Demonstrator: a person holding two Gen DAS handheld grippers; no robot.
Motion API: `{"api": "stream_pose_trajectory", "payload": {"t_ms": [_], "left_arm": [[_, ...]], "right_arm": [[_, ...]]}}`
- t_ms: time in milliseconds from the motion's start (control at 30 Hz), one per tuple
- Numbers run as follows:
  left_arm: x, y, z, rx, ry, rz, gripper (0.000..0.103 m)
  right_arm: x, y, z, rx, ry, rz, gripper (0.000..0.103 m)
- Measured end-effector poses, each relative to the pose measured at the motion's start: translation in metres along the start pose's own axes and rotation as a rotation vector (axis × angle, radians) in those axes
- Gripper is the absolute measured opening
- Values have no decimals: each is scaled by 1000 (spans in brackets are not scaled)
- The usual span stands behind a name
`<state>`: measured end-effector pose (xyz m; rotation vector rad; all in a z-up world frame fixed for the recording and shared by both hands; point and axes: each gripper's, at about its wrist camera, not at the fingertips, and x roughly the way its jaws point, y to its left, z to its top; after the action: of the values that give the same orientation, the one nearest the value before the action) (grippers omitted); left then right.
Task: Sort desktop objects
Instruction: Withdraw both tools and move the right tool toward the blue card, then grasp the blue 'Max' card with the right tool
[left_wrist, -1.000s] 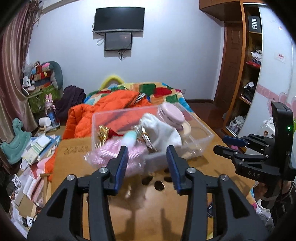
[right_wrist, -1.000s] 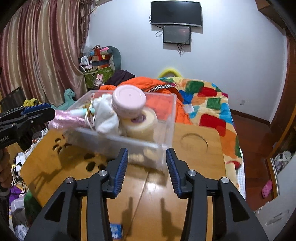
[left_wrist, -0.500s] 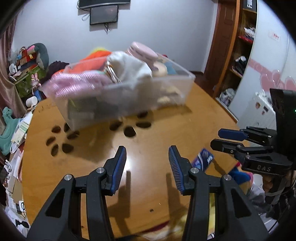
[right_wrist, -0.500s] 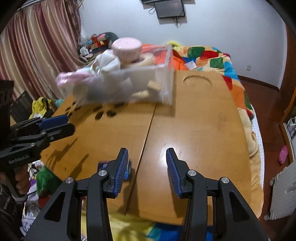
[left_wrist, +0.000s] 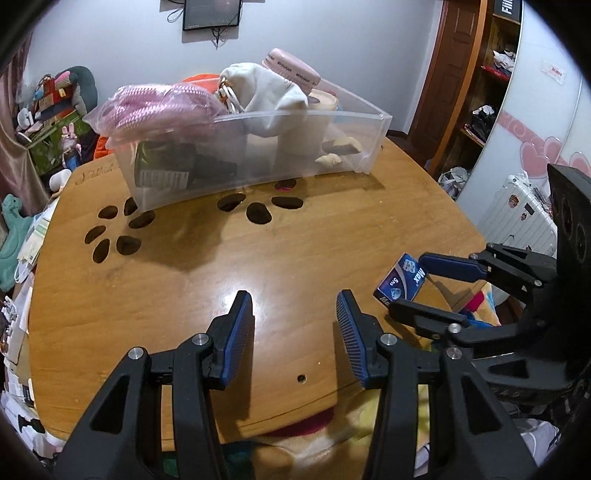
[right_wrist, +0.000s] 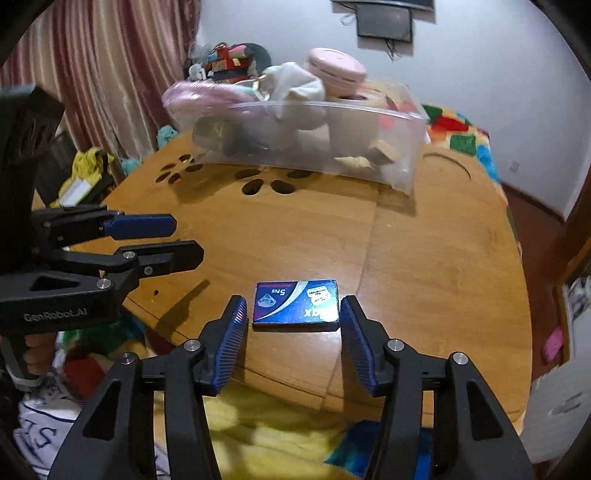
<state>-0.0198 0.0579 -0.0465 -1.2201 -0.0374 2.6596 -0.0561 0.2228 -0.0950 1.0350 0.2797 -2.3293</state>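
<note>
Fingers (right_wrist: 236, 325) of my right gripper (right_wrist: 290, 325), spread and empty, now bracket the blue box (right_wrist: 296, 305); bin (right_wrist: 314, 147) has receded to 12 o'clock. Left gripper (left_wrist: 294, 328) idles released, so pickup comes next.

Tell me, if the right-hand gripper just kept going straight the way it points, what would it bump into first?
Most likely the small blue box on the wooden table: it lies just ahead of the open right gripper, between its fingers. The clear bin sits well beyond.

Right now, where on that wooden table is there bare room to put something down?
The table is bare between the clear bin and the blue box, and right of that box. The paw-shaped holes break the surface by the bin; the bin itself is crammed full.
</note>
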Motion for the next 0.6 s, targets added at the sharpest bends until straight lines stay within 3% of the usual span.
{"api": "stream_pose_trajectory", "payload": {"t_ms": [100, 167, 500, 600], "left_arm": [[1, 0, -2, 2, 6, -8, 47], [0, -1, -3, 4, 4, -15, 47], [-6, 7, 8, -9, -54, 7, 47], [-9, 12, 15, -8, -81, 28, 38]], "right_arm": [[3, 11, -2, -64, -18, -61, 49], [5, 9, 0, -57, -14, -56, 44], [-2, -10, 21, 19, -38, -29, 44], [-7, -14, 35, 25, -71, -25, 44]]}}
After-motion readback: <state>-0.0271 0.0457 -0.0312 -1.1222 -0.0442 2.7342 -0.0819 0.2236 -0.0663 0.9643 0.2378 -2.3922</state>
